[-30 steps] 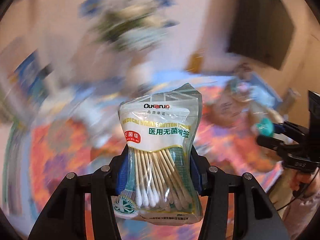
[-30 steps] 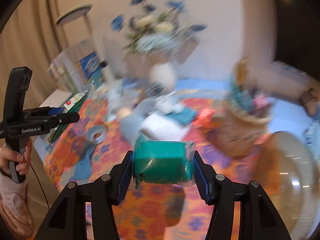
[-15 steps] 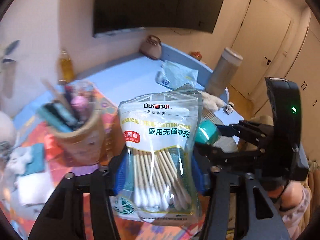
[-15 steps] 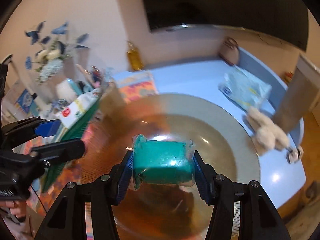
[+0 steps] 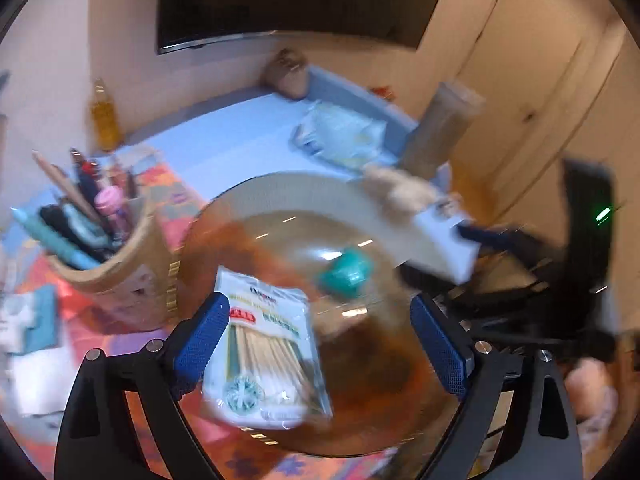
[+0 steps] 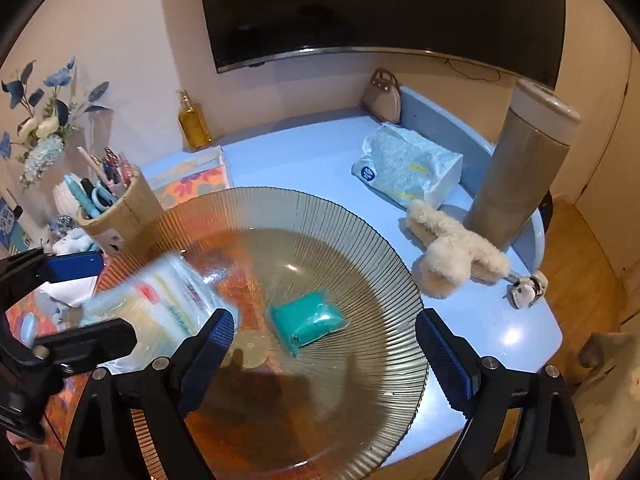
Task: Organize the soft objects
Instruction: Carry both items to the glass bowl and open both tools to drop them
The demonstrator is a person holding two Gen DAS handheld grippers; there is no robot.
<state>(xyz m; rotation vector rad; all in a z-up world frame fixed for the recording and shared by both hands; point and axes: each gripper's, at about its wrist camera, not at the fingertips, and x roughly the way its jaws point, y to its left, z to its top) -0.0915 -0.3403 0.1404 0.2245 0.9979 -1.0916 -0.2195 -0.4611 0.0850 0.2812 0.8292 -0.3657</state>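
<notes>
A large ribbed glass bowl (image 6: pixel 360 240) stands on the table; it also shows in the left wrist view (image 5: pixel 304 200). A teal wrapped packet (image 6: pixel 308 322) lies inside it, seen too in the left wrist view (image 5: pixel 346 272). A bag of cotton swabs (image 5: pixel 264 352) lies blurred at the bowl's left side, also in the right wrist view (image 6: pixel 160 308). My left gripper (image 5: pixel 320 344) is open above the bowl, free of the bag. My right gripper (image 6: pixel 324 356) is open and empty above the bowl.
A pen holder (image 6: pixel 116 216) stands left of the bowl. A tissue pack (image 6: pixel 408 166), a fluffy toy (image 6: pixel 456 250), a tall grey canister (image 6: pixel 524 164), an amber bottle (image 6: pixel 194 122) and a small bag (image 6: pixel 382 96) sit on the blue table (image 6: pixel 304 152).
Both grippers opened. The swab bag dropped from the left gripper and the teal packet from the right gripper into the glass bowl.
</notes>
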